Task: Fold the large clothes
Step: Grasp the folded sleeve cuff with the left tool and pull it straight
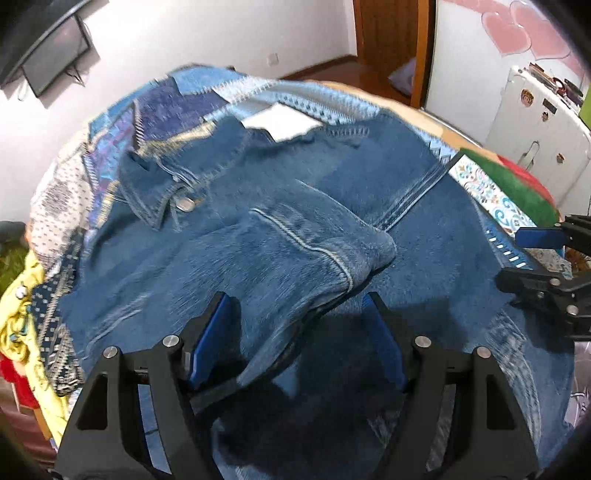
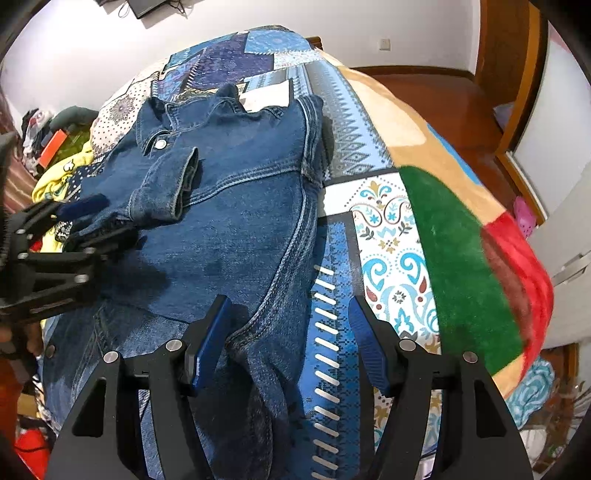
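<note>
A blue denim jacket (image 2: 236, 206) lies back-up on the patchwork bed cover, collar at the far end. Its left sleeve (image 1: 295, 254) is folded across the back, cuff (image 2: 186, 177) toward the middle. My left gripper (image 1: 295, 314) is open, jaws wide apart, with the sleeve fabric lying between the blue pads; it also shows in the right wrist view (image 2: 88, 218). My right gripper (image 2: 290, 314) is open over the jacket's right side seam near the hem, with a fold of denim between its pads; it shows at the right edge of the left wrist view (image 1: 524, 254).
The patchwork cover (image 2: 391, 229) and a green, red and tan blanket (image 2: 465, 258) spread to the right. Yellow clothes (image 1: 18, 317) are piled at the bed's left edge. A white cabinet (image 1: 535, 136) and wooden door (image 1: 391, 33) stand beyond.
</note>
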Demonstrator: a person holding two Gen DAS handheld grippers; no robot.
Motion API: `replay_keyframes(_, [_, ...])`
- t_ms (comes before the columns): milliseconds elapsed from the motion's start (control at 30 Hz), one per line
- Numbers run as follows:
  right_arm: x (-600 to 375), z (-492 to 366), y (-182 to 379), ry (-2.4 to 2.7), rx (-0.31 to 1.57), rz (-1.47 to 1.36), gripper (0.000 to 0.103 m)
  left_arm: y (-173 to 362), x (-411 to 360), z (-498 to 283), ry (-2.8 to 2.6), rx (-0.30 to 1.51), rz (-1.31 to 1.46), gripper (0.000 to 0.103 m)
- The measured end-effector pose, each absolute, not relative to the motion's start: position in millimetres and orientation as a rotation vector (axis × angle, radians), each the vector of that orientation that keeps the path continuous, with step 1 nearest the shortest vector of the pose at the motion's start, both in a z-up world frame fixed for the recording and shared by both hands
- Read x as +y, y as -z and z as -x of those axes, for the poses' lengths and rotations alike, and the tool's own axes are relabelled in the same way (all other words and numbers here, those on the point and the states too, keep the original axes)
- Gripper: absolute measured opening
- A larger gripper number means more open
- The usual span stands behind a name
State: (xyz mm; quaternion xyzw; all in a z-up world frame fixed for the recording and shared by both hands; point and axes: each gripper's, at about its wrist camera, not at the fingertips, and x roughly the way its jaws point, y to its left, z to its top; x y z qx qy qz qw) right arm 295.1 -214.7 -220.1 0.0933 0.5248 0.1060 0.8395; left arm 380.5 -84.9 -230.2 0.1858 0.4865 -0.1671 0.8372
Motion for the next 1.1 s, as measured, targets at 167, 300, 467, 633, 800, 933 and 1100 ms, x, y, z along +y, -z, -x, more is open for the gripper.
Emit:
replay_keyframes(167, [-219.4,-296.9,226.6,-0.222,1.117,-0.241,0.067,239.9,-79.7,-395.7,0.396,1.093,-0.304,0.073])
replay_keyframes(300, [-218.3,-296.8,226.7,-0.219,1.112,-0.237,0.068,235.5,-78.7,-402.5,0.429,1.093,-0.253,0.036])
replay_keyframes(467, [-219.5,-295.7,226.5,-0.213,1.111,-0.238,0.068,207.6,-64.5,-403.6,0.428,1.022,-0.097,0.015])
replay_keyframes(633, [-216.3,-296.7,223.0,-0.196,1.114,-0.209,0.068,164.2,-28.6,-398.8,0.4,0.914,0.013,0.013])
replay_keyframes(800, [-206.4,-297.9,207.4,-0.165,1.08,-0.074,0.068,129.9,30.4,-388.1,0.299,0.814,0.084,0.013])
replay_keyframes(933, [-204.9,-301.7,187.4,-0.175,1.034,-0.076,0.068,124.9,77.1,-378.3,0.21,0.778,0.123,0.012])
replay_keyframes(1100, [-190.6,-303.4,177.9,-0.184,1.008,-0.088,0.068,139.5,132.1,-368.9,0.128,0.796,0.21,0.011])
